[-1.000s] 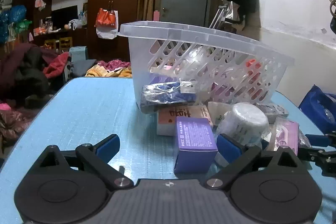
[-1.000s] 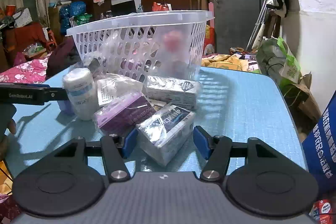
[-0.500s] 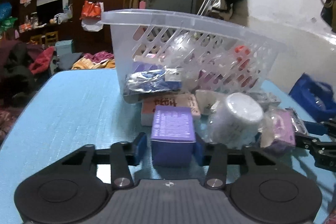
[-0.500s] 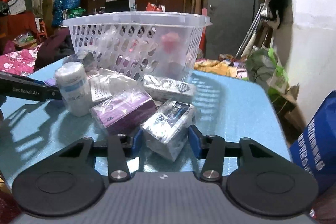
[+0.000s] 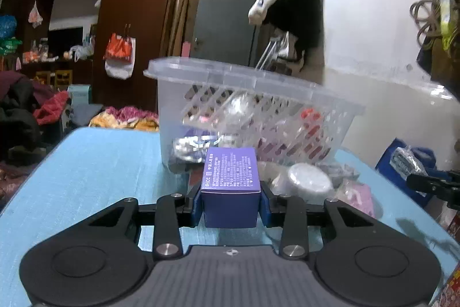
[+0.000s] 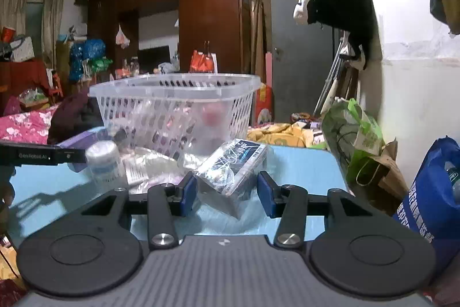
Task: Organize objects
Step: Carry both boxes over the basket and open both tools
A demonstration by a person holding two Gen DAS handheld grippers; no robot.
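A purple box (image 5: 230, 171) sits between the blue pads of my left gripper (image 5: 230, 199), whose jaws are closing and press on both its sides; it hangs just above the blue table (image 5: 100, 163). My right gripper (image 6: 227, 193) is shut on a clear-wrapped box (image 6: 233, 160), tilted and lifted off the table. Behind both stands a clear plastic basket (image 5: 201, 71), seen again as the basket (image 6: 172, 82), with several items inside. The left gripper (image 6: 69, 156) with the purple box (image 6: 83, 140) shows at the left of the right wrist view.
A white jar (image 5: 309, 180), also the jar (image 6: 103, 160), and a pink wrapped pack (image 5: 359, 194) lie in front of the basket with other packets. Beyond the table's right edge stand a blue bag (image 6: 431, 192) and a green plastic bag (image 6: 353, 134).
My left gripper closed from wide open onto the purple box and raised it. The right gripper tightened on the wrapped box and lifted it, tilting it up. Both views now look higher.
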